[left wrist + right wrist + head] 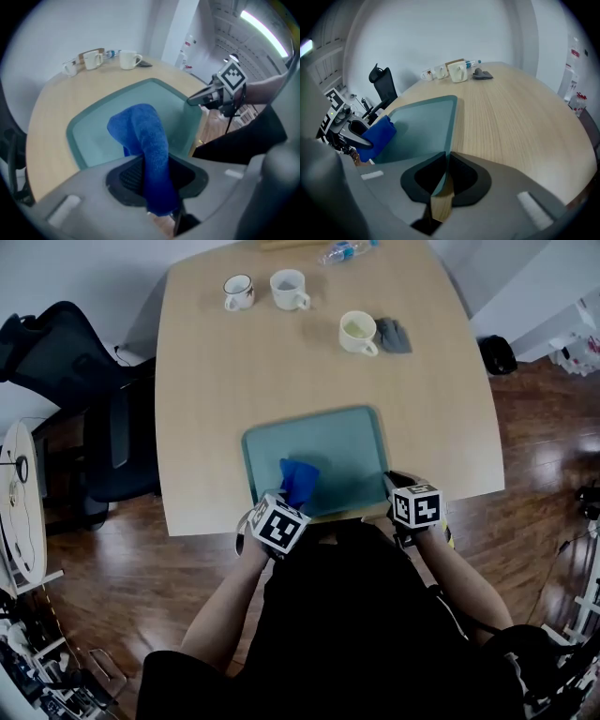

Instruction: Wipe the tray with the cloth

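A teal tray [347, 442] lies at the near edge of the wooden table. My left gripper [284, 505] is shut on a blue cloth [298, 480], whose free end rests on the tray's near left part [93, 136]. In the left gripper view the cloth [147, 140] runs up between the dark pads. My right gripper [394, 486] is shut on the tray's near right rim; in the right gripper view the thin rim [451, 136] is pinched between the jaws, and the blue cloth [377, 133] shows at the left.
Two white mugs [238, 292] [289, 289] stand at the table's far side, a third mug [357, 332] beside a grey cloth [393, 335] and a plastic bottle [344, 251] beyond. A black office chair [66, 352] stands left of the table.
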Action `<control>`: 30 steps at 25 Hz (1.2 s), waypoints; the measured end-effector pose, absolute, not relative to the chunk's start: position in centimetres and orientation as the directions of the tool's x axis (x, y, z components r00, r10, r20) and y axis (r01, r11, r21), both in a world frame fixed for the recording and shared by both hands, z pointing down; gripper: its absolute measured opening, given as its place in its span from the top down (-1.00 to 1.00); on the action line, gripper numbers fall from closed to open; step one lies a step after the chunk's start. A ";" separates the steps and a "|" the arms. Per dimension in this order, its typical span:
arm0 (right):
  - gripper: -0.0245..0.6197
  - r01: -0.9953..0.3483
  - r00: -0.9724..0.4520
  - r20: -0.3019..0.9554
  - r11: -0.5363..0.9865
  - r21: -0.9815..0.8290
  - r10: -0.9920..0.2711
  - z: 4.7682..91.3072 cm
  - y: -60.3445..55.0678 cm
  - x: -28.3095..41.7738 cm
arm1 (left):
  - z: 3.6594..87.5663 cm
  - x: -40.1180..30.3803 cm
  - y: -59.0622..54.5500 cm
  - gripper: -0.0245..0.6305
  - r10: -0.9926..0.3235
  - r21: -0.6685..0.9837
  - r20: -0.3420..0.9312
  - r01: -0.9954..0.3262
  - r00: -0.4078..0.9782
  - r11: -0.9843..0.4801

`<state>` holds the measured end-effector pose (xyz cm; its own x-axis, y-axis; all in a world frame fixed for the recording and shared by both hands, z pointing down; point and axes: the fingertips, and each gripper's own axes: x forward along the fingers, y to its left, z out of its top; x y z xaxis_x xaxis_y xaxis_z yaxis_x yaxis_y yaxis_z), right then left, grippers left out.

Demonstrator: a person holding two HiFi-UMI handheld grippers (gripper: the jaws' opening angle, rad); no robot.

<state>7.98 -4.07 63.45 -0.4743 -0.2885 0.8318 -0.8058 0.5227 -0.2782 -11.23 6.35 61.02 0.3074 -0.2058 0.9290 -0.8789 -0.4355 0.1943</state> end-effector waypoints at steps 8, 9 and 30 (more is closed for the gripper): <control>0.82 -0.809 -0.478 0.824 0.518 -0.278 -0.304 63.5 -4.1 7.5 | 60.7 3.0 2.5 0.55 -0.080 0.249 0.890 -0.627 0.448 -0.738; 0.82 -0.809 -0.483 0.820 0.515 -0.283 -0.307 63.5 -4.1 7.5 | 60.7 4.1 2.4 0.55 -0.069 0.236 0.892 -0.591 0.447 -0.771; 0.84 -0.799 -0.523 0.792 0.505 -0.326 -0.315 62.5 -3.9 8.0 | 60.7 -1.6 -12.3 0.55 -0.167 -0.128 0.979 -0.281 0.119 -0.951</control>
